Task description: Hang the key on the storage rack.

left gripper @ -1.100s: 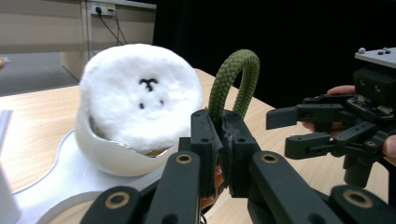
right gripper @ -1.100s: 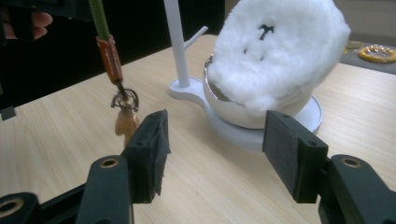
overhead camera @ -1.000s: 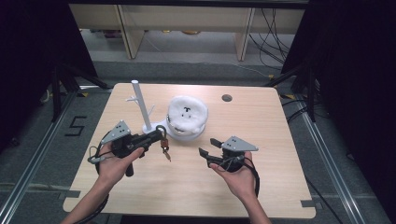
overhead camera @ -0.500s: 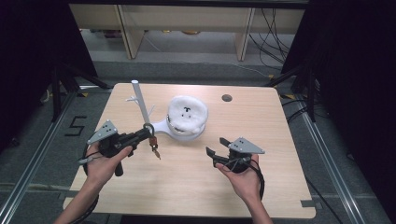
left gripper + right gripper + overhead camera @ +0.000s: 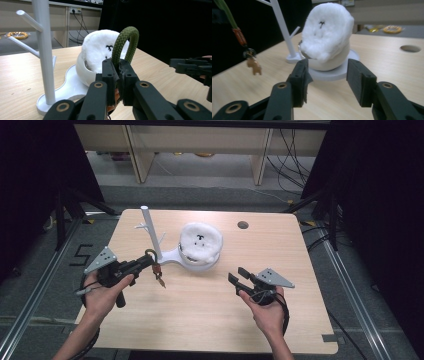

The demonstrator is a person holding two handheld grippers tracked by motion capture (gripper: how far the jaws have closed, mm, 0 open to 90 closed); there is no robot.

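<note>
Two tools | left tool [image 5: 148, 262] clamps green cord loop [image 5: 125, 45] | right tool [image 5: 239, 276] half-open, just closing, empty

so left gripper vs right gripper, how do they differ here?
The left gripper is shut on the olive-green braided cord loop, its small charm dangling; the right gripper is open with nothing between its jaws, which have just been closing. Both hover above the light wooden table.
</note>
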